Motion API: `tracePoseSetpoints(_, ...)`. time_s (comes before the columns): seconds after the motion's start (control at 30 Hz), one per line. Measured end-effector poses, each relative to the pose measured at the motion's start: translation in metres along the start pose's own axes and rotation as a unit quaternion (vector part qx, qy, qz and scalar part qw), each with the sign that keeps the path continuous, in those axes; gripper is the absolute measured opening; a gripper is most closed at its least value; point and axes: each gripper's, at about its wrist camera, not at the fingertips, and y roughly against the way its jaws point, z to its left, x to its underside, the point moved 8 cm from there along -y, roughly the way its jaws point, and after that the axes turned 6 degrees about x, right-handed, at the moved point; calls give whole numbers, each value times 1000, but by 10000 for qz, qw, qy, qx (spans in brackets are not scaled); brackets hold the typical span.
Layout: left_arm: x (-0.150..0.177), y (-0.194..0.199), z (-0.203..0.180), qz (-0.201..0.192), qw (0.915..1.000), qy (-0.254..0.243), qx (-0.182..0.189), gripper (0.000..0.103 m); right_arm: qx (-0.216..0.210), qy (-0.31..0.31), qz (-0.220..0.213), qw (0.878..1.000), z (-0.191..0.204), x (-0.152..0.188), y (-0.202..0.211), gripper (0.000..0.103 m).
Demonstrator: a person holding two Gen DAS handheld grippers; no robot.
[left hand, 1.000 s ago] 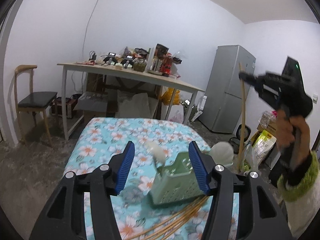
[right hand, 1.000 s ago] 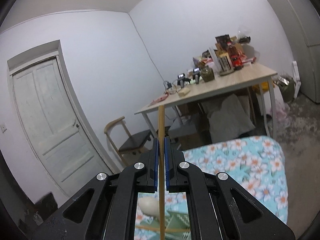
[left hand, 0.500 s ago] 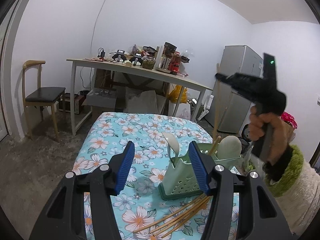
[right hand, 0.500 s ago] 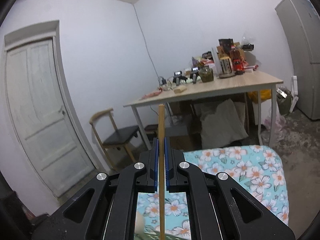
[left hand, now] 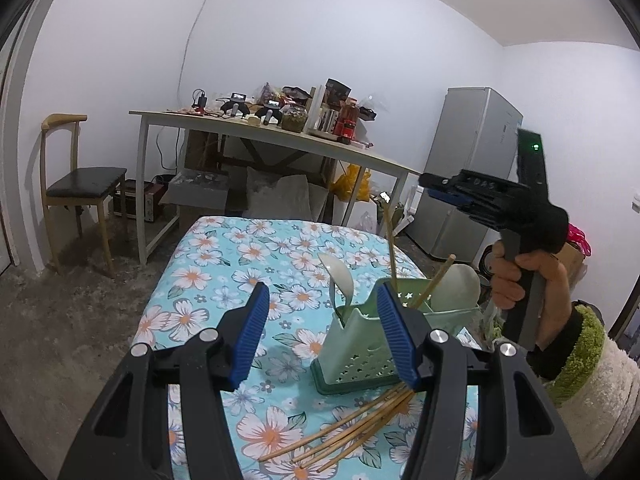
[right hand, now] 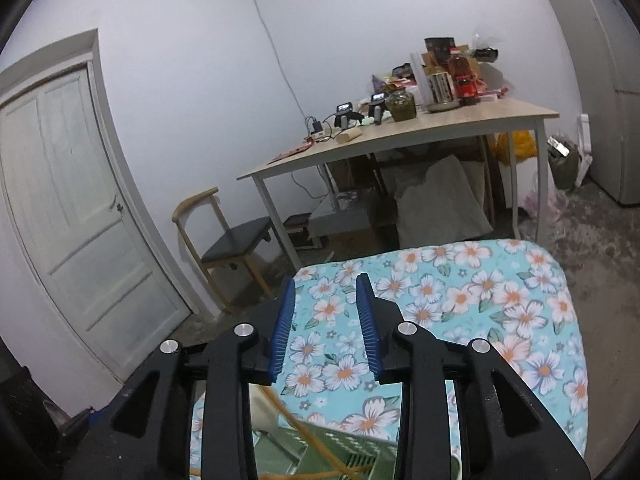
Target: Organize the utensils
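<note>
White walls close off the room, and a floral cloth (left hand: 224, 264) in turquoise covers the table in front; on it, near the right edge, stands a pale green utensil caddy (left hand: 362, 344) with perforated sides; a white spoon (left hand: 340, 276) rises from its left compartment, another white spoon (left hand: 460, 284) leans out at its 2 o'clock side, and two bamboo chopsticks (left hand: 390, 248) stand in it, one nearly upright, the other tilted toward 1 o'clock; a loose bundle of chopsticks (left hand: 352, 424) lies flat on the cloth just at the caddy's 6 o'clock, fanned toward 8 o'clock.

The left tongs (left hand: 320, 336) hang low over the cloth with their blue pads spread wide and nothing between them, the right pad overlapping the caddy in the left wrist view; the right tongs (right hand: 326, 324) are parted too and grip nothing, held above the caddy, whose green rim and a chopstick show beneath them in the right wrist view; the right hand (left hand: 528, 284) grasps their handle at 3 o'clock of the caddy, a green cuff at the wrist.

Farther out, at 12 o'clock, a long wooden desk (left hand: 280, 140) carries jars, bottles and small electronics; a wooden chair (left hand: 76, 184) with a dark seat sits at 10 o'clock, a grey refrigerator (left hand: 472, 168) at 2 o'clock, and a white panelled door (right hand: 72, 216) shows in the right wrist view.
</note>
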Motion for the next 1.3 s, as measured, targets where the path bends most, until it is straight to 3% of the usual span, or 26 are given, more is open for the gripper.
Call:
tracePoseSetpoints(0.3,6,-14,-7,176,9998,-30,115,54,-78,-476,-143,9987,-16,9,55,41)
tracePoseSetpoints(0.57,24,-30,-15,498,9985,-31,246,59,34,-568,12,9984,-23,48,100,68)
tracePoseSetpoints(0.77,39,-43,-24,814,9964,-78,232,62,195,-454,557,9972,-26,100,108,82)
tracePoseSetpoints(0.93,53,-49,-27,1028,9945,-89,188,64,534,-440,1136,9911,-36,154,98,87)
tracePoseSetpoints(1.13,63,-59,-32,1223,9924,-85,126,65,786,-907,2171,9687,-56,225,71,87)
tracePoseSetpoints(1.3,67,-65,-34,1317,9912,-95,92,65,840,-971,2534,9588,-59,248,58,87)
